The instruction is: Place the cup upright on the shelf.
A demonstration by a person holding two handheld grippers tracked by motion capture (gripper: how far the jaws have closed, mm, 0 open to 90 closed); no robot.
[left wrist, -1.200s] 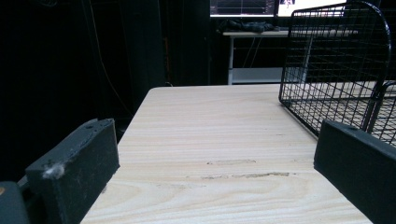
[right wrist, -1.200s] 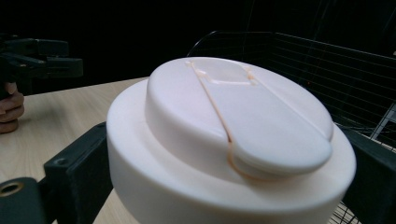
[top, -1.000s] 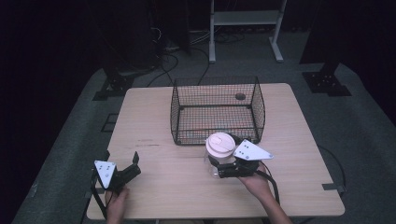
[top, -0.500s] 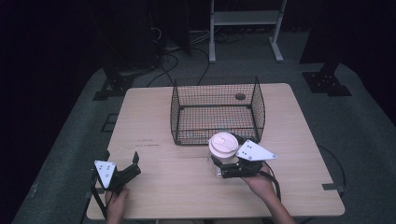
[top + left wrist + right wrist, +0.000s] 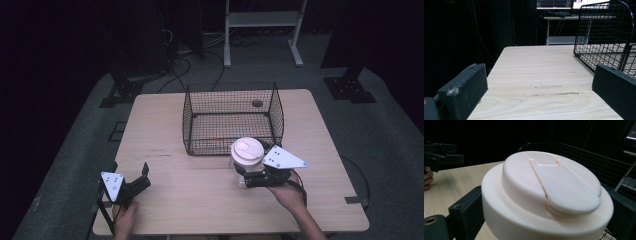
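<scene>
At the near left of the wooden tabletop (image 5: pixel 165 125), the left gripper (image 5: pixel 141 176) rests low over the wood, held by a hand (image 5: pixel 125 220) coming in from the near edge. Its fingers (image 5: pixel 465 90) are spread wide with nothing between them; in the left gripper view bare wood grain and a few dark scuff marks lie in the gap.

Farther in, at the middle of the tabletop, stands a black wire basket (image 5: pixel 232 117), open at the top. A small dark round thing (image 5: pixel 257 103) shows at its far right; what it is cannot be told.

Just near the basket's near right corner is a clear jar with a white lid (image 5: pixel 247 150). The right gripper (image 5: pixel 247 175) holds it, a black finger (image 5: pixel 466 215) pressed against each side just under the lid. In the right gripper view the lid (image 5: pixel 544 192) has a raised flip tab on top, with the basket wires just behind it.
</scene>
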